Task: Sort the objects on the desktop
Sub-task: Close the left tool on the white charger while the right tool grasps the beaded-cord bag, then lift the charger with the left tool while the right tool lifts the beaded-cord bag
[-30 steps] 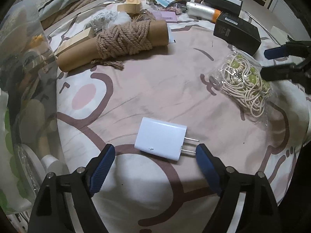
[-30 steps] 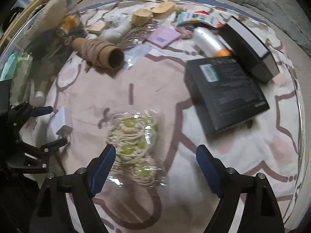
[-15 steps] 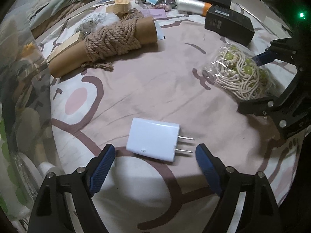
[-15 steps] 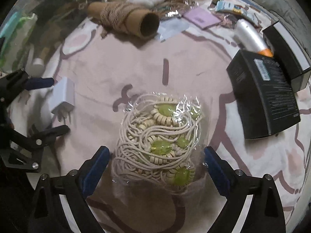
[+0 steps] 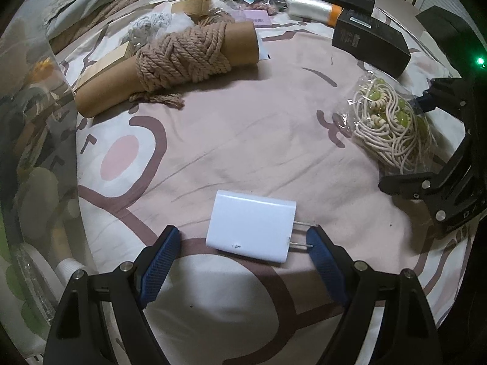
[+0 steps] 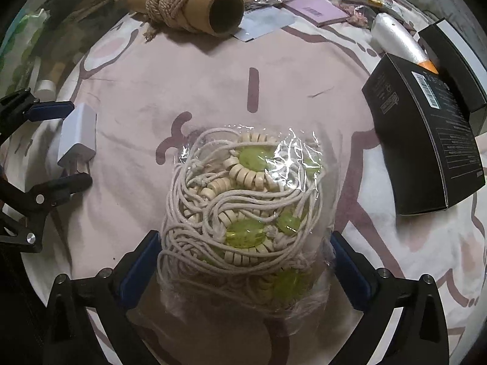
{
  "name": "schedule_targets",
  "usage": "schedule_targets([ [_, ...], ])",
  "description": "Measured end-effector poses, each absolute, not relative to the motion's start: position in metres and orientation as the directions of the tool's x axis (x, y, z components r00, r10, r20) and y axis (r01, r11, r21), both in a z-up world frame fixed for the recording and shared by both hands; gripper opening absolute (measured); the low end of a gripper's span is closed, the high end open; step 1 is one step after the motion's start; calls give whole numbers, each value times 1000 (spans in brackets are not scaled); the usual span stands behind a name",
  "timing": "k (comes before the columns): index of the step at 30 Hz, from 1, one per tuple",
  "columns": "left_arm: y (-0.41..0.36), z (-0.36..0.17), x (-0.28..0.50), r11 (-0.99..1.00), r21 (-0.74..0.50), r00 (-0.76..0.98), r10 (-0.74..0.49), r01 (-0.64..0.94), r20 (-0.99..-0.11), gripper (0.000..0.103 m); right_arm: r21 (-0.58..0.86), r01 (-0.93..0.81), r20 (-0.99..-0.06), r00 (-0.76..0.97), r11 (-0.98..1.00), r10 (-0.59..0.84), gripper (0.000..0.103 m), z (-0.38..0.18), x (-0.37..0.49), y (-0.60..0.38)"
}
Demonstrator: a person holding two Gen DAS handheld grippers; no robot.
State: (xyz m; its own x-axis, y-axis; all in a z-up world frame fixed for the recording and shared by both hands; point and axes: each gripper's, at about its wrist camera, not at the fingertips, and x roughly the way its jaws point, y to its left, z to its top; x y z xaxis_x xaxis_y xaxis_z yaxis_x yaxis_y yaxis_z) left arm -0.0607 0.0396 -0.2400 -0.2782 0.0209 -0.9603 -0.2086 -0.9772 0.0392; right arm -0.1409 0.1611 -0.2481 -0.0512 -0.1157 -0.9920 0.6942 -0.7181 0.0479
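A white plug charger [image 5: 251, 229] lies flat on the pink patterned bedsheet [image 5: 243, 127], prongs pointing right. My left gripper [image 5: 243, 243] is open, its blue fingers on either side of the charger's near end, the right finger beside the prongs. A clear bag of cream cord with green beads [image 6: 243, 210] lies between the open blue fingers of my right gripper [image 6: 243, 258]; the bag hides the fingertips. The bag also shows in the left wrist view [image 5: 392, 124], and the charger in the right wrist view [image 6: 78, 137].
A cardboard tube wound with rope [image 5: 179, 57] lies at the back left. Black boxes [image 6: 426, 140] sit to the right, with a silver tube [image 6: 398, 42] behind. Small packets, cards and wooden pieces [image 5: 194, 3] crowd the far edge. Bags and bottles [image 5: 36, 167] line the left.
My right gripper has moved forward and down so the bead bag now sits between its fingers. My left gripper has advanced to bracket the charger's near end.
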Motion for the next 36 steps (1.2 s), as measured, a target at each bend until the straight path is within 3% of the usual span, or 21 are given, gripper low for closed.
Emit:
schedule_targets([
  [6,38,-241,-60,-979,30,-278,28,-203,-960,85,46,698,-994,-42,-714,-105,103,-242,-140,165],
  [9,38,-242,-60,-980,12,-274,44,-201,-961,85,44,720,-991,-57,-693,-123,93,-236,-137,166],
  [10,39,-241,-59,-980,10,-273,47,-201,-961,84,49,720,-990,-57,-692,-130,91,-234,-136,167],
  [14,40,-236,-60,-980,-26,-274,81,-199,-958,64,67,725,-985,-61,-685,-161,83,-226,-138,171],
  [20,41,-224,-59,-982,-30,-304,86,-185,-949,63,85,737,-972,-86,-671,-217,72,-207,-140,174],
  [36,21,-151,-62,-986,-92,-480,149,-140,-865,63,127,713,-900,-210,-690,-382,71,-135,-149,156],
])
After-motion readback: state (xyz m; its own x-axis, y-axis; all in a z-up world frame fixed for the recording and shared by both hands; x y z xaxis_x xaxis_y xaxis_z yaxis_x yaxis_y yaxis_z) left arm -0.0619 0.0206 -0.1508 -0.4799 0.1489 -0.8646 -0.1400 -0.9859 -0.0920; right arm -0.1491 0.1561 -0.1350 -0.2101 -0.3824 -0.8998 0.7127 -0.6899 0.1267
